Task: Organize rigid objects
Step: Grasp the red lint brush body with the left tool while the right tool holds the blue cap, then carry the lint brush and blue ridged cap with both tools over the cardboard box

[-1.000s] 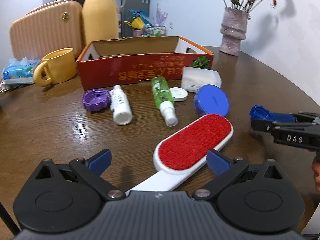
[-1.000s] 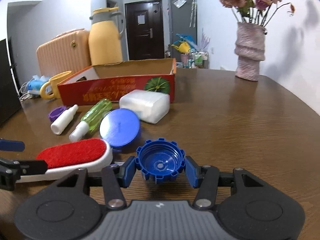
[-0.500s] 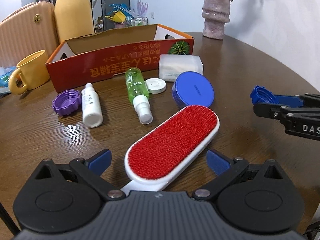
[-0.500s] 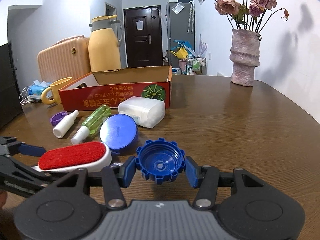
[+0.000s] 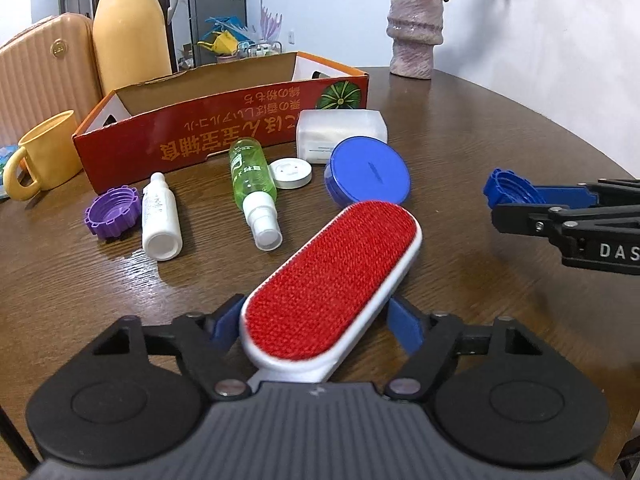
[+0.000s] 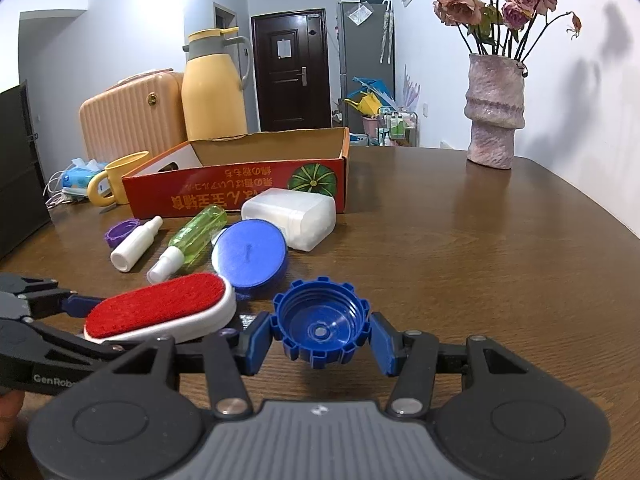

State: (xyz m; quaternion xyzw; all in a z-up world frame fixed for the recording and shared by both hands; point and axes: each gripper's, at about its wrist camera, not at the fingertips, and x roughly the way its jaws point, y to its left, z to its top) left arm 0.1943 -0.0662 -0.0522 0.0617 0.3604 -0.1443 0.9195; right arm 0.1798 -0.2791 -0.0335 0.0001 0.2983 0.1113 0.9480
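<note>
The left gripper (image 5: pixel 316 326) pinches the lint brush (image 5: pixel 332 276) (long axis pointing away-right, bristles up); the right gripper (image 6: pixel 320 340) clamps the blue cap (image 6: pixel 320 330), open side up.

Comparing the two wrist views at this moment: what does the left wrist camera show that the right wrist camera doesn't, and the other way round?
Left wrist only: the small white round cap beside the green spray bottle, and the left gripper closed on the red lint brush.

Right wrist only: the dark door, and the inside of the blue ridged cap clamped in the right gripper.

Both: the red cardboard box, blue round lid, purple cap, white bottle, yellow mug and vase.
</note>
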